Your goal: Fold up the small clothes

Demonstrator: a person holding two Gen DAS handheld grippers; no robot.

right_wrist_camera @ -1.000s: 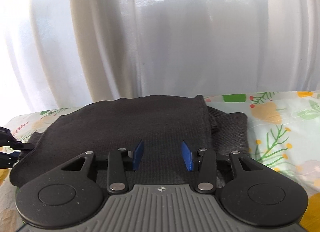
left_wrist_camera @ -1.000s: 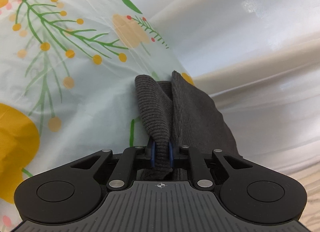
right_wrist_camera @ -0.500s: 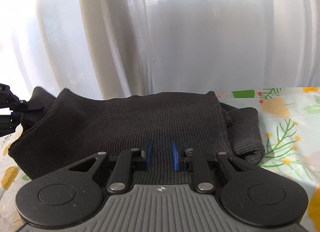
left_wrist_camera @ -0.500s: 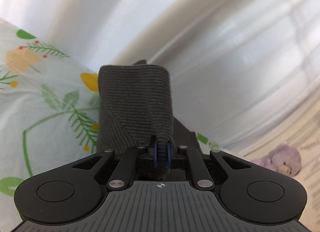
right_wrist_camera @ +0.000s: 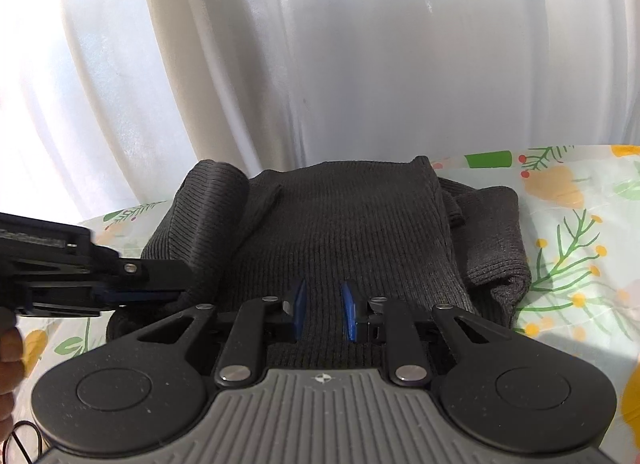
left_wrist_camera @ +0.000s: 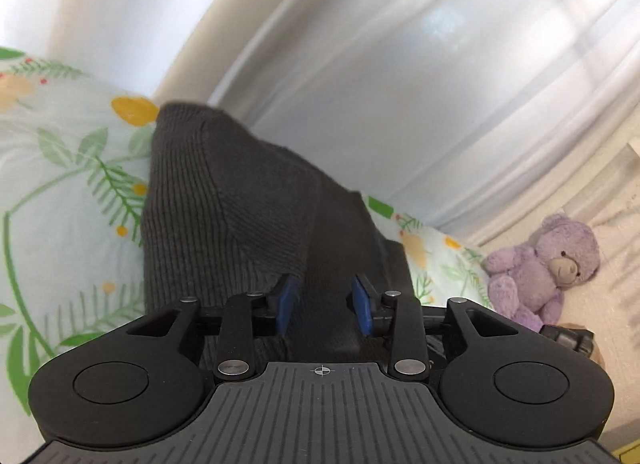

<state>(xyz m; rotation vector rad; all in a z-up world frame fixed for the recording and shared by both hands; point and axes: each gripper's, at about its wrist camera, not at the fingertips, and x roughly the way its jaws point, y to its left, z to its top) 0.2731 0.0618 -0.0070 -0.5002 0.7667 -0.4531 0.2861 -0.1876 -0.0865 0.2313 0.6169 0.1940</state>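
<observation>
Grey sweater (right_wrist_camera: 344, 232); left tongs (left_wrist_camera: 323, 306) just opened, tilted down.

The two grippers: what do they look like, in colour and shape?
Both are the same design. The left gripper and the right gripper have matte black bodies with two round discs, black linkage arms with silver pins, a ribbed grey centre plate with a small crosshair mark, and blue finger pads.

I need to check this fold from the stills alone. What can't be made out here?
- Right wrist view: whether the right gripper pinches the dark knit garment; its own body hides the near hem.
- Left wrist view: the garment's near edge, behind the left gripper.
</observation>
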